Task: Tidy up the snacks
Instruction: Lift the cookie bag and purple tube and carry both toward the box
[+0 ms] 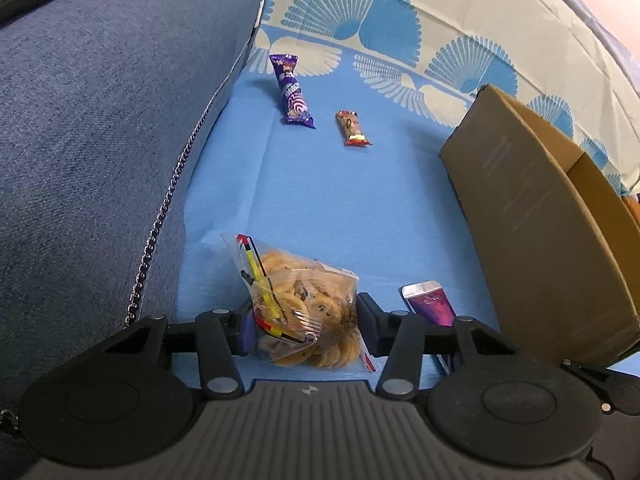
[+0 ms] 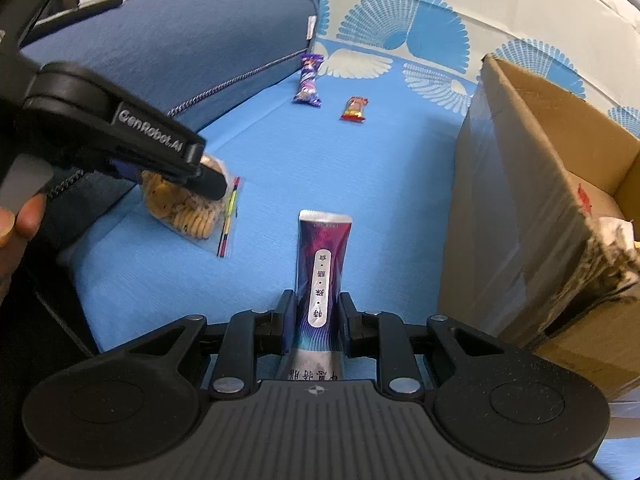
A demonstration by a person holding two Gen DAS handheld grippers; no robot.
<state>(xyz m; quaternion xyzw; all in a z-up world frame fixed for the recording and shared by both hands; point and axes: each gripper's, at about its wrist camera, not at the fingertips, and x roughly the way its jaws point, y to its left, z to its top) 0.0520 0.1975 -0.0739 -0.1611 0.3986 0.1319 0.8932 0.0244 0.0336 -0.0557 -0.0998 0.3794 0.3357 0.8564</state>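
Observation:
A clear bag of cookies [image 1: 304, 304] lies on the blue cloth [image 1: 340, 200] between the fingers of my left gripper [image 1: 306, 326], which touch its sides; it also shows in the right wrist view [image 2: 188, 212]. My right gripper [image 2: 312, 320] is shut on a long purple snack packet [image 2: 322, 264], which also shows in the left wrist view [image 1: 432, 306]. Farther back lie a purple wrapped snack [image 1: 292, 92] and a small red and gold bar [image 1: 352, 128]. A cardboard box [image 1: 540, 220] stands open at the right.
A blue cushion [image 1: 100, 140] rises along the left side. A white and blue patterned sheet [image 1: 420, 32] lies behind the cloth. The box [image 2: 532, 208] is close to the right of my right gripper, with something pale inside it.

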